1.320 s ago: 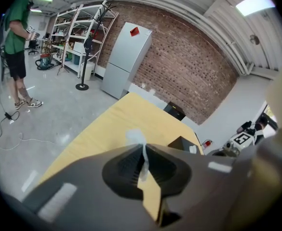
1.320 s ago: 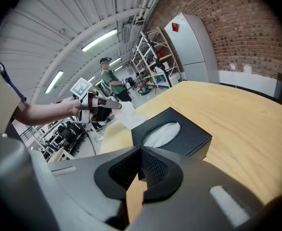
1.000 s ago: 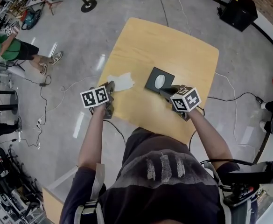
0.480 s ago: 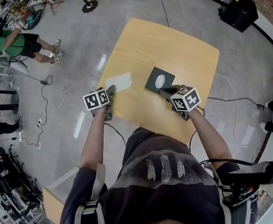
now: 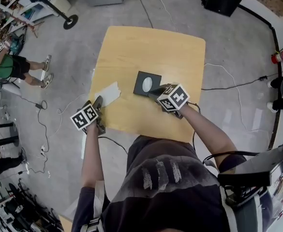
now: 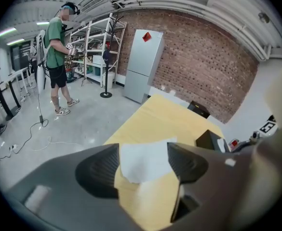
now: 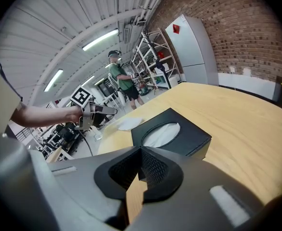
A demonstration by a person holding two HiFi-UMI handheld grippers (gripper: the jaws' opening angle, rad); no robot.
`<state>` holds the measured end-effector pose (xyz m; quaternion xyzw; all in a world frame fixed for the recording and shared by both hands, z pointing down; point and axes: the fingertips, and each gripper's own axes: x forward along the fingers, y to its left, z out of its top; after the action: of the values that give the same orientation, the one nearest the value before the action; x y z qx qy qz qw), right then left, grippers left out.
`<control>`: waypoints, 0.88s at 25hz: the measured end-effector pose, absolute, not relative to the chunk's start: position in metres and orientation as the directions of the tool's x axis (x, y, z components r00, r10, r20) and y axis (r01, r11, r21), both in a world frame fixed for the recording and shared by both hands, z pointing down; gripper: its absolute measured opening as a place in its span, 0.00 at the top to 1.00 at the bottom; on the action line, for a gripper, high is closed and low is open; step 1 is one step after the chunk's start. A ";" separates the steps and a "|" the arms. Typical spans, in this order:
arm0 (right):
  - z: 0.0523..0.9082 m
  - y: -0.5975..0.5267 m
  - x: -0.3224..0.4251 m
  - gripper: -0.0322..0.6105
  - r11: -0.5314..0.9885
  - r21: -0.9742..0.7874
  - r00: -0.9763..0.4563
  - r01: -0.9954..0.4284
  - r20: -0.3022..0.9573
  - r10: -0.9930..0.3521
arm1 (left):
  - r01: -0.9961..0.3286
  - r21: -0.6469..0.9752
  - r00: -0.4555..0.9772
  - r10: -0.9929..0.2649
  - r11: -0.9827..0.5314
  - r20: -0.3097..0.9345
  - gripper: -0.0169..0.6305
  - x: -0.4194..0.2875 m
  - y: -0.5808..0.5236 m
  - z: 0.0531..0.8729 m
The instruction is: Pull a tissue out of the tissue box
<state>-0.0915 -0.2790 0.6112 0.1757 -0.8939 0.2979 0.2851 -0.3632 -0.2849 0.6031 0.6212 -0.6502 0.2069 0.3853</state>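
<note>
Tissue [image 6: 143,161] edges hidden behind jaws; tissue box [image 6: 208,138] perhaps half hidden by jaw.

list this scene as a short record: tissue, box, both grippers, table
tissue: out of the box, flat on the table near its left edge
tissue box: black, upright on the table, white tissue showing in its oval opening
left gripper: jaws apart, just been opening; tissue in the gap, not pinched
right gripper: jaws together, nothing between them, tip by the box's near corner
table: light wood
</note>
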 end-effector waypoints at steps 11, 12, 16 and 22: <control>0.596 -0.257 -0.110 0.95 0.818 -0.339 -0.764 -0.466 0.620 -0.178 | -0.944 0.328 0.248 -0.746 -0.042 0.618 0.97 -0.336 -0.296 0.540; 0.594 -0.254 -0.106 0.95 0.824 -0.336 -0.769 -0.455 0.616 -0.173 | -0.939 0.336 0.277 -0.737 -0.071 0.617 0.97 -0.324 -0.294 0.539; 0.580 -0.249 -0.095 0.95 0.829 -0.343 -0.797 -0.442 0.574 -0.188 | -0.953 0.243 0.297 -0.717 -0.181 0.630 0.97 -0.289 -0.291 0.529; 0.565 -0.232 -0.093 0.95 0.861 -0.327 -0.826 -0.390 0.537 -0.170 | -0.951 0.167 0.307 -0.718 -0.261 0.625 0.98 -0.260 -0.277 0.519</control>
<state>-0.0929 -0.2324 0.5650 0.1503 -0.9307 0.2168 0.2535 -0.2599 -0.2772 0.5187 0.7633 -0.5467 0.2185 0.2662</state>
